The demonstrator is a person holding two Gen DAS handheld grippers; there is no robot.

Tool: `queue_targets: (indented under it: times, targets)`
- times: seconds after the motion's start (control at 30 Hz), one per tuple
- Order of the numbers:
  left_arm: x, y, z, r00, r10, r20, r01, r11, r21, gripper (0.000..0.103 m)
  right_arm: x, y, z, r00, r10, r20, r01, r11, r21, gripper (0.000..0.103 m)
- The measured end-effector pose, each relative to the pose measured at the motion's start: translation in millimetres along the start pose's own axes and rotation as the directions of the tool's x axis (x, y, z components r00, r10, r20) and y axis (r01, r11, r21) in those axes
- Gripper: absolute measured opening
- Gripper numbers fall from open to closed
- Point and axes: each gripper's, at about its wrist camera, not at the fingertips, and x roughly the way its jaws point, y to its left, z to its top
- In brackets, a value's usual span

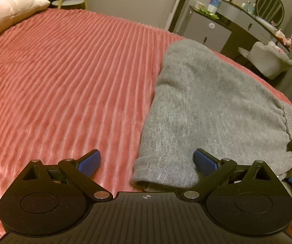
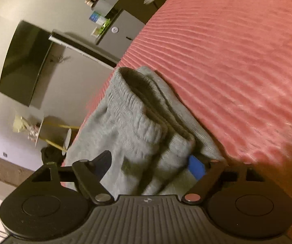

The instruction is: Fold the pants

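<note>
**Grey pants on pink bedspread, both grippers at near end**

At the near edge of the bed, the left gripper [image 1: 147,163] is seen with its black arms and blue-padded fingers [image 1: 90,162] spread wide. One pad stands over bare bedspread; the other is set against the grey knitted pants [image 1: 202,105] beside a rolled cuff [image 1: 164,172]. Nothing is pinched between the pads.

The right gripper [image 2: 149,165] is seen rolled to one side, with bunched grey fabric between its fingers. The blue pad [image 2: 195,166] on one side is pressed into the cloth; the other finger is in shadow, and contact there cannot be confirmed. The fingers are held moderately apart, the fabric filling the gap. The ribbed elastic waistband [image 2: 133,109] is raised just beyond them, its opening facing upward.

The pants are laid lengthwise along one side of the ribbed pink plush bedspread [image 1: 64,77], near its edge. Further off, a cream pillow [image 1: 9,10] is noted at the far corner. Beyond the bed, a grey cabinet [image 1: 209,30] and a dark-topped counter carrying bottles are recorded.
</note>
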Motion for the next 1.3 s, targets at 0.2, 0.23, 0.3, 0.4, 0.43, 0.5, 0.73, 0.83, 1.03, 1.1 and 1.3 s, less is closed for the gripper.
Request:
queue_targets:
  times: [0.2, 0.23, 0.3, 0.4, 0.43, 0.5, 0.73, 0.83, 1.03, 1.1, 1.3]
  targets:
    - [-8.7, 1.8, -0.3, 0.998, 0.019, 0.054, -0.018, 1.000, -0.008, 0.101, -20.4, 19.1, -5.7, 0.998, -0.002, 0.059, 0.009, 0.992, -0.130, 0.044]
    - [-9.7, 2.8, -0.1, 0.998, 0.022, 0.061, -0.021, 1.000, -0.012, 0.101, -26.2, 20.8, -5.8, 0.997, 0.013, 0.070, -0.004, 0.992, -0.127, 0.044]
    - [-10.9, 6.1, 0.9, 0.998, 0.020, 0.063, -0.018, 0.999, -0.029, 0.101, -35.2, 23.4, -7.2, 0.996, 0.025, 0.082, -0.014, 0.992, -0.122, 0.043]
    - [-11.6, 11.5, 2.1, 0.998, 0.020, 0.059, -0.017, 0.998, -0.059, 0.101, -40.3, 22.2, -11.2, 0.996, 0.013, 0.091, -0.001, 0.992, -0.129, 0.043]
    - [-12.2, 13.1, 2.4, 0.998, 0.021, 0.061, -0.017, 0.998, -0.067, 0.101, -41.5, 20.0, -12.0, 0.996, 0.013, 0.091, -0.002, 0.992, -0.123, 0.043]
    - [-13.4, 15.0, 2.4, 0.998, 0.021, 0.067, -0.016, 0.997, -0.074, 0.101, -43.1, 15.3, -14.1, 0.995, 0.005, 0.097, 0.008, 0.991, -0.137, 0.043]
    - [-9.4, 15.6, 2.4, 0.998, 0.047, 0.042, -0.044, 0.996, -0.072, 0.102, -34.2, 14.5, -17.5, 0.986, -0.142, 0.086, 0.161, 0.942, -0.293, 0.069]
    - [-9.7, 14.4, 2.1, 0.998, 0.034, 0.051, -0.031, 0.997, -0.066, 0.101, -45.2, 35.4, -20.6, 0.978, -0.170, 0.119, 0.204, 0.895, -0.397, 0.076]
    - [-6.3, 1.1, -2.7, 0.999, 0.034, 0.019, -0.034, 0.999, 0.019, 0.102, -33.5, 49.3, -43.5, 0.957, -0.243, 0.160, 0.290, 0.779, -0.556, 0.088]
    - [1.8, 1.3, -2.2, 0.999, 0.044, -0.027, -0.044, 0.999, 0.012, 0.103, -12.3, 34.7, -51.9, 0.930, -0.334, 0.154, 0.356, 0.712, -0.605, 0.099]
    - [0.1, -1.7, -2.3, 0.998, 0.064, -0.020, -0.063, 0.998, 0.021, 0.103, -45.0, 17.8, -41.6, 0.965, -0.215, 0.153, 0.263, 0.832, -0.489, 0.099]
